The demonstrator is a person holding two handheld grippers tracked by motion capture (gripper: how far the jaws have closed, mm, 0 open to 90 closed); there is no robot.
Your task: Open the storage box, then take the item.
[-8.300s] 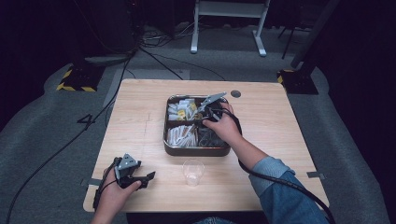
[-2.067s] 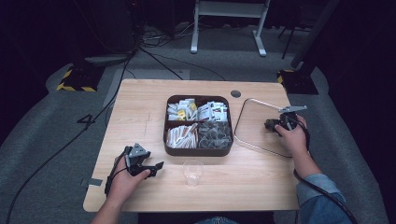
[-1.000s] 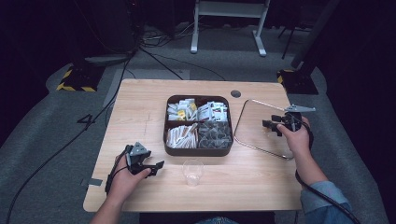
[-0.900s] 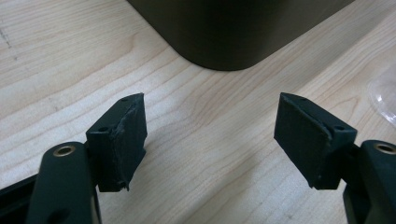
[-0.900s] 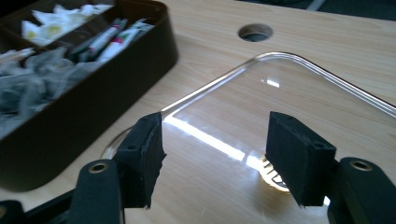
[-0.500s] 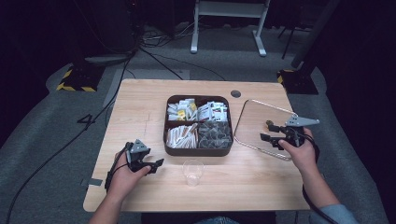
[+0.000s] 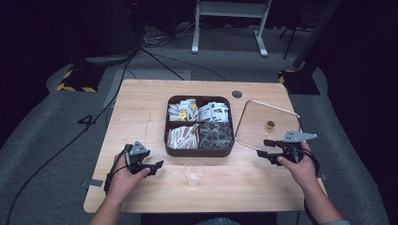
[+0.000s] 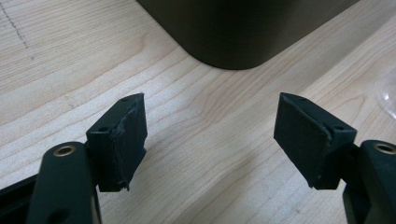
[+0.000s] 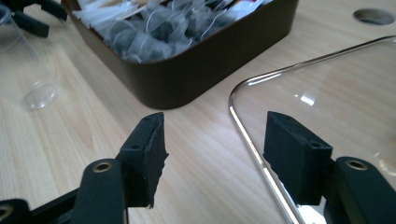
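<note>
A dark brown divided box (image 7: 199, 152) of sachets and tea bags stands mid-table. Its clear lid (image 7: 256, 123), with a small gold knob (image 7: 270, 124), lies flat to the right of it. A clear plastic cup (image 7: 194, 172) stands in front of the box. My right gripper (image 7: 262, 147) hovers open at the lid's near corner, pointing left. In the right gripper view the lid's rim (image 9: 247, 135) runs beneath my right gripper (image 9: 215, 144), untouched by the pads. My left gripper (image 7: 157, 167) rests open on the table left of the cup, and between its jaws (image 8: 210, 135) lies bare wood.
The table (image 7: 141, 112) is light wood with a round cable hole (image 7: 237, 93) behind the lid. The box corner (image 8: 243, 32) lies just ahead of the left gripper. Cables and a white frame (image 7: 230, 14) sit on the floor beyond.
My right hand has moved toward the near edge of the table, from beside the lid's middle to its near corner. The left hand has stayed still.
</note>
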